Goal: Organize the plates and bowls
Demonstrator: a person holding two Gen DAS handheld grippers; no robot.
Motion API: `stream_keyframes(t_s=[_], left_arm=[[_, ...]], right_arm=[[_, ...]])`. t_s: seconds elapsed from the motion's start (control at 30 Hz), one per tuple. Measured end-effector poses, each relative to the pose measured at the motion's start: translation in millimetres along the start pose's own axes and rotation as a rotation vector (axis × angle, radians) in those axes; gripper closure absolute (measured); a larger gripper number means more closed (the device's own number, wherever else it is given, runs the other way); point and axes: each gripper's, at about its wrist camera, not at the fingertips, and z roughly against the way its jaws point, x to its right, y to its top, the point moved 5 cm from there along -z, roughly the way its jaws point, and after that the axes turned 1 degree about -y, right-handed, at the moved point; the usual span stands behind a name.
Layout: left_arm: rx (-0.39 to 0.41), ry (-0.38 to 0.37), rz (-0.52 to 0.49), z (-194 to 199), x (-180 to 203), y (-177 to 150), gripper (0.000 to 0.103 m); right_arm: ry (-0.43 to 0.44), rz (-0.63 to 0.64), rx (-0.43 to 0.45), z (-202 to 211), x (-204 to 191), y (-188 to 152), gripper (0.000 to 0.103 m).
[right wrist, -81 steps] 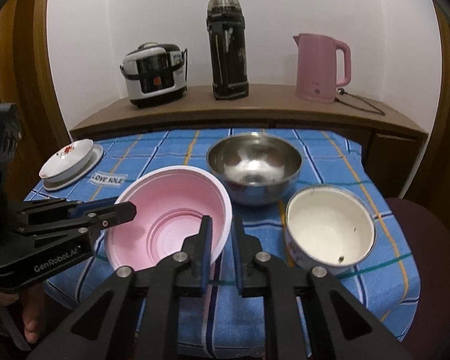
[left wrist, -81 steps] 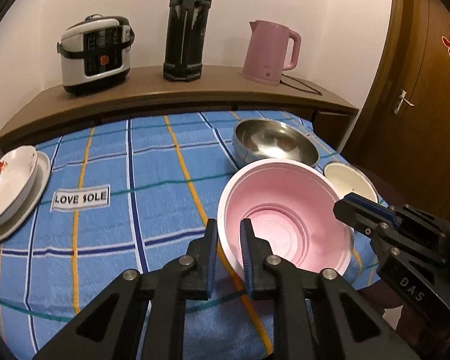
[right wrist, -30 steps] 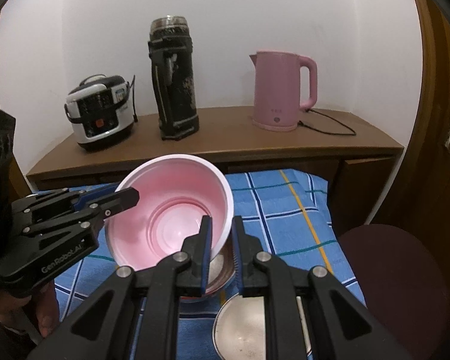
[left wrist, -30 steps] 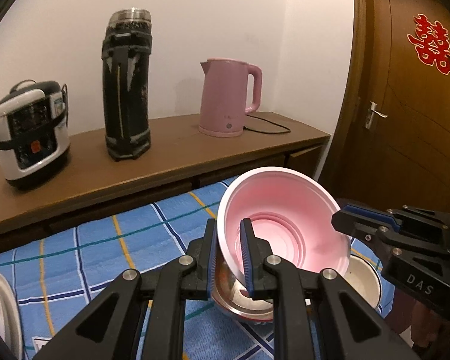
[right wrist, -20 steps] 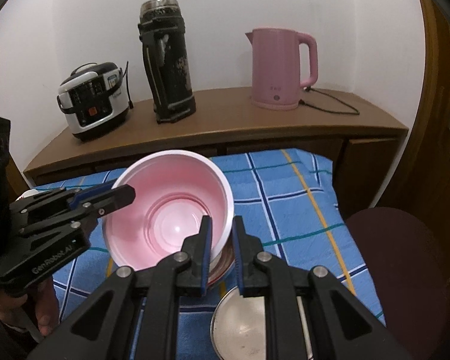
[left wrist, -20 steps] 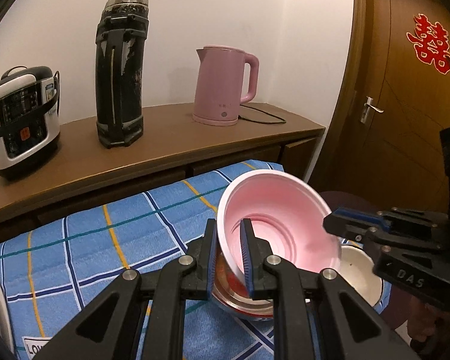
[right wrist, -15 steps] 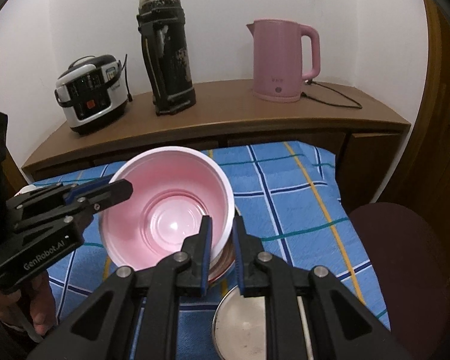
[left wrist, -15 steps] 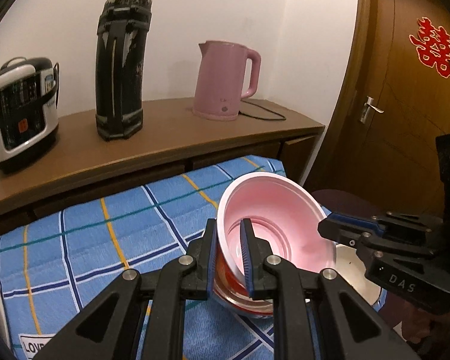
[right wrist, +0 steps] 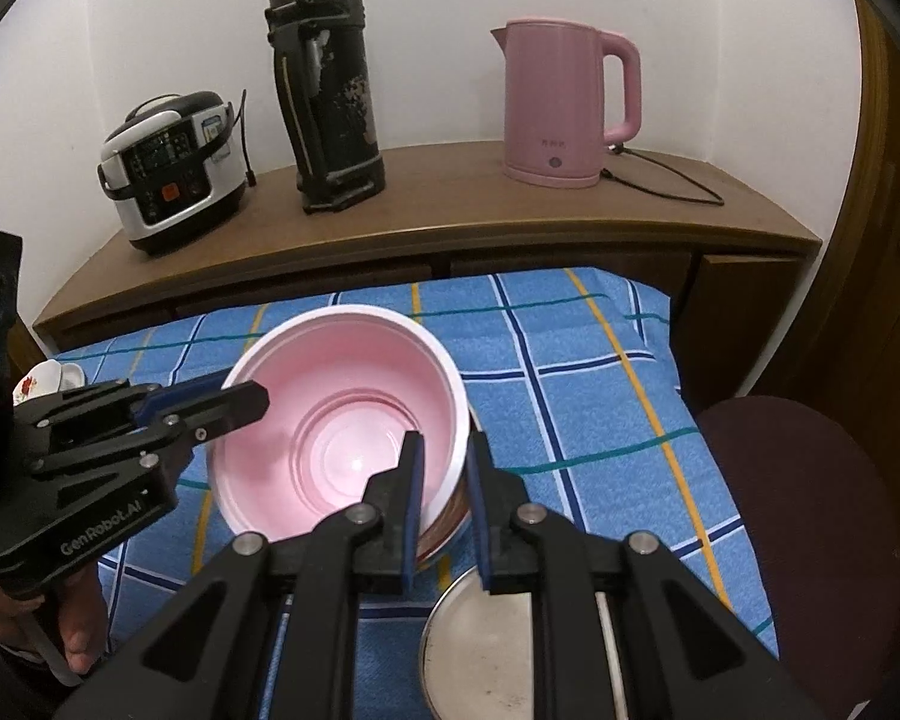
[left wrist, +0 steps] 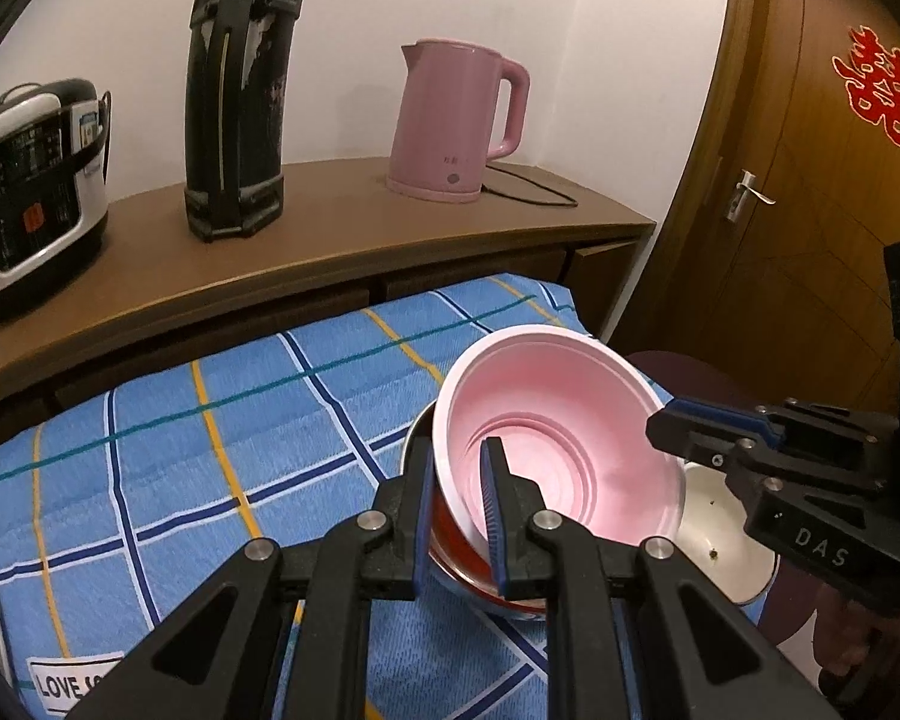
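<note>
Pink bowl pinched from both sides over the steel bowl.

Left gripper [left wrist: 459, 501] and right gripper [right wrist: 444, 495] each clamped on opposite rims of the pink bowl [left wrist: 555, 444], held tilted and nested in the steel bowl [left wrist: 417, 450] on the blue checked tablecloth [left wrist: 222, 426]. Just beyond the right gripper, a white enamel bowl [left wrist: 729, 531]. Farther out on the wooden shelf [right wrist: 450, 213]: rice cooker [right wrist: 171, 171], black flask [right wrist: 330, 78], pink kettle [right wrist: 561, 102].
</note>
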Motion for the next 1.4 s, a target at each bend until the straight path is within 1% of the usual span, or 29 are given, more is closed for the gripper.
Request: stream_keyframes(t_s=[0.23,0.33,0.87,1.1,1.4], left_arm=[[-0.010,-0.007,0.007,0.6,-1.1,0.7,0.086],[-0.029,-0.016,0.010,-2.5,-1.7,-0.2,0.086],[-0.071,-0.025,0.019,-9.7,-3.7,-4.7,0.086],[-0.075,-0.029,0.018,-10.3,-3.7,-5.0,0.086],[-0.073,-0.033,0.015,-10.7,-3.7,-6.0,0.086]], right_arm=[[-0.004,0.003,-0.028,-7.2,-0.2,-1.6,0.088],[-0.011,0.006,-0.041,-10.2,-0.5,-1.5,0.087],[-0.017,0.007,-0.073,-18.2,0.4,-2.1,0.087],[-0.016,0.006,-0.094,-25.9,3.1,-4.7,0.087],[-0.026,0.010,-0.091,-26.9,3.5,-4.2,0.087]])
